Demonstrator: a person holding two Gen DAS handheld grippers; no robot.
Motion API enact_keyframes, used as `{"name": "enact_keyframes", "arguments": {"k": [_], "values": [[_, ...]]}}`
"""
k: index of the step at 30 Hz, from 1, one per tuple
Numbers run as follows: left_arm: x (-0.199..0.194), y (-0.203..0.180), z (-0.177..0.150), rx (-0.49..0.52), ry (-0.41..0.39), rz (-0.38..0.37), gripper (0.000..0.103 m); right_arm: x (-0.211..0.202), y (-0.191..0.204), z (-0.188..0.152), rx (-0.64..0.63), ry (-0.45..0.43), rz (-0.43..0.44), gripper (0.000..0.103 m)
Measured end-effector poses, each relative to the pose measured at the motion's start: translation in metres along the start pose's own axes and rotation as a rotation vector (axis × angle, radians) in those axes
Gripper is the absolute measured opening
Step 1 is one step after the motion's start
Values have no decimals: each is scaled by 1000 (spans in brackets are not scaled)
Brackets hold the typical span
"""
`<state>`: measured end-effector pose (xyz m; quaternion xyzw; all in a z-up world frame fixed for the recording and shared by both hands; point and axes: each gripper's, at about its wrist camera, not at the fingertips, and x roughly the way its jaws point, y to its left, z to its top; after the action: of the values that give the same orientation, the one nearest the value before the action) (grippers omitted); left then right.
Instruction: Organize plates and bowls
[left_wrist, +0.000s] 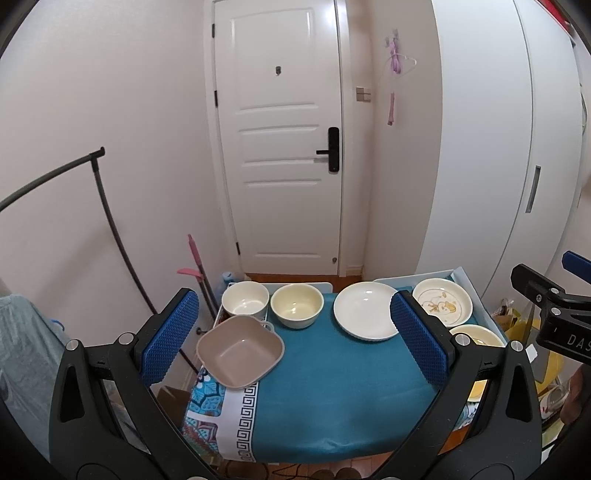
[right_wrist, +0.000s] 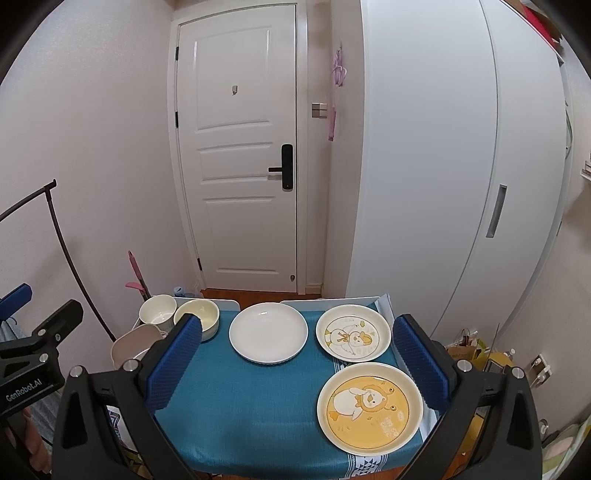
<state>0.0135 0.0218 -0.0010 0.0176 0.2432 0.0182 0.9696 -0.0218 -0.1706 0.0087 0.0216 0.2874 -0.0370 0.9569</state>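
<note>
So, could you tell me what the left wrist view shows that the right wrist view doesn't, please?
Only the left wrist view shows the whole tan square bowl; the right wrist view catches just its edge. Only the right wrist view shows the whole yellow cartoon plate, mostly hidden in the left one. Both show the white bowl, cream bowl, plain white plate, duck-print plate, blue tablecloth and door. Both grippers, left and right, are open.

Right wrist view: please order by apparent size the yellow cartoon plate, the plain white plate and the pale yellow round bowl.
1. Yellow cartoon plate: looks largest, but it is nearest the camera, so the lead over the next is unsure.
2. Plain white plate.
3. Pale yellow round bowl: smallest, partly hidden by a gripper finger.
</note>
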Motion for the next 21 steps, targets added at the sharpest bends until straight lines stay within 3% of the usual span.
{"name": "enact_keyframes", "arguments": {"k": [9,17,21], "values": [[12,-5,4,24,26,-42,103,5,-5,0,6,4,2,103],[62,-40,13,118,89,-165,103,25,-31,-7,55,37,4,103],[97,-71,9,178,140,-256,103,44,-53,-24,67,108,-67,103]]}}
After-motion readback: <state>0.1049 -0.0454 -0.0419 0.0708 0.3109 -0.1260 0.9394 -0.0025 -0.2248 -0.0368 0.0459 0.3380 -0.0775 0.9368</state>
